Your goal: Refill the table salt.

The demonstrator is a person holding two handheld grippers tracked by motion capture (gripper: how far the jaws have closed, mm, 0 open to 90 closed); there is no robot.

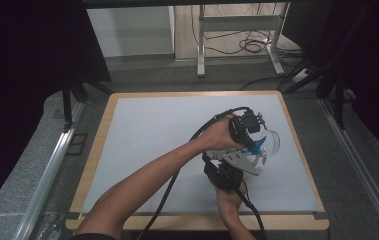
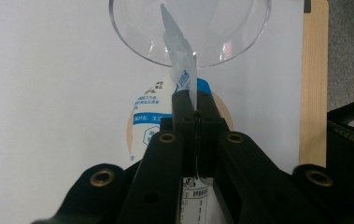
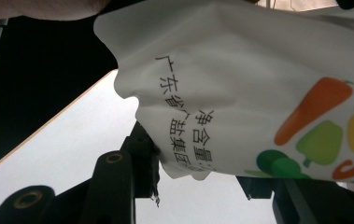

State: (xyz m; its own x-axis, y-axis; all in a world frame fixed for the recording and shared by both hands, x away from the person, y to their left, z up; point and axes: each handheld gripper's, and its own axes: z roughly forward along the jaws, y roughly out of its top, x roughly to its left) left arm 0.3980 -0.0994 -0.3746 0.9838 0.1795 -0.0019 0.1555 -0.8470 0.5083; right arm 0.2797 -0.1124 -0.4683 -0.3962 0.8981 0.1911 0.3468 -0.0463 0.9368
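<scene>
The work in hand is pouring from a printed white pouch (image 3: 258, 93) into a clear round bowl (image 2: 188, 32); I judge the pouring is just starting or going on.

On the white table mat (image 1: 152, 140) both grippers are meeting near its right side. The bowl is standing just beyond the left gripper (image 2: 196, 105), straight ahead of its tips. The pouch is lying between the two grippers: its upper edge is clenched flat between the shut jaws of the left gripper, with a corner already reaching over the bowl's rim, and its lower body is grasped by the right gripper (image 3: 198, 175), whose jaws are standing partly apart around the crumpled film.

To do this step well, the left gripper should be keeping the corner inside the rim, while the right one is raising the bottom slowly, so the content is sliding and not jumping out. The light bowl may be pushed away, so no pressing on its rim.

Counting: one mat, one bowl, one pouch, two grippers.
</scene>
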